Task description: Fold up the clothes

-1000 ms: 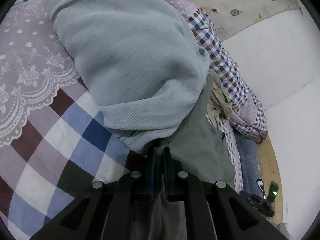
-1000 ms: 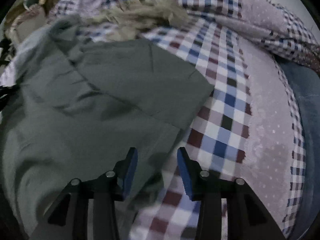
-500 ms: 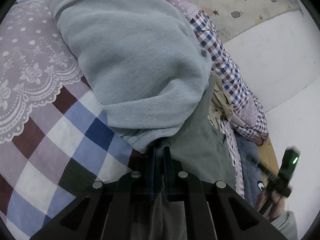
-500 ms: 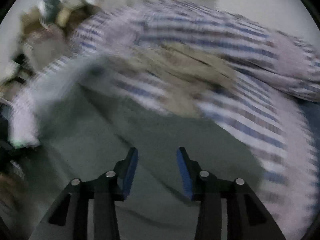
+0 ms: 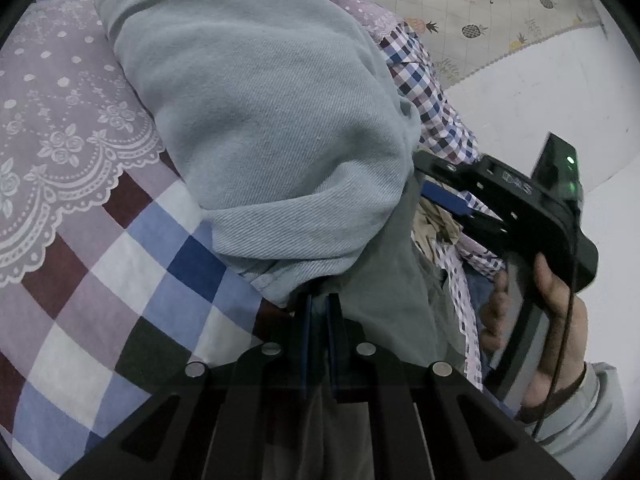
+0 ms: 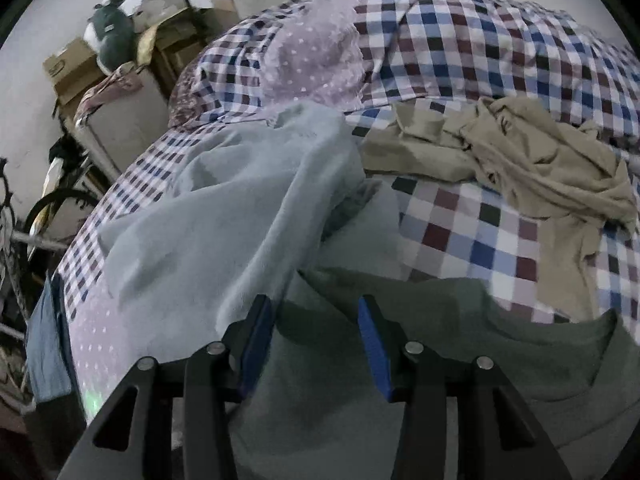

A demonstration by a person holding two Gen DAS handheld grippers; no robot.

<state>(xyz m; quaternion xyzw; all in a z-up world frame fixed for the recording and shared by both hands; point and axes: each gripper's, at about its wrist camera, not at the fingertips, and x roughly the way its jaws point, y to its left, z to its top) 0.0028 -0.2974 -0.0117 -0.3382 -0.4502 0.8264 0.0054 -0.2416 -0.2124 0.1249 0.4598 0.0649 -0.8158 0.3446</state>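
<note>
On the bed: a checked quilt [image 5: 132, 280] with lilac lace-print panels covers the bed and carries all the clothes.
Left hand-held gripper [image 5: 318, 308]: jaws drawn narrow, pinching an edge of cloth at 6 o'clock in the left wrist view, where the pale blue garment [image 5: 272, 120] meets the grey-green garment [image 5: 384, 280]; which of the two it grips cannot be told.
Pale blue garment: a twill piece bunched in a mound from 11 o'clock to the centre of the left wrist view, lying partly over the grey-green one.
Grey-green garment: spread flat, at 5 o'clock of the blue mound.
Right hand-held gripper [image 6: 316, 332]: blue-padded jaws wide apart and holding nothing, over the seam between the two garments; seen from the left wrist view at 3 o'clock, gripped by a hand [image 5: 556, 320] in a light sleeve.
Beige garment [image 6: 520, 164]: crumpled on the quilt at 2 o'clock in the right wrist view, apart from the others.
Beyond the bed: cardboard boxes [image 6: 72, 68] at 10 o'clock.
</note>
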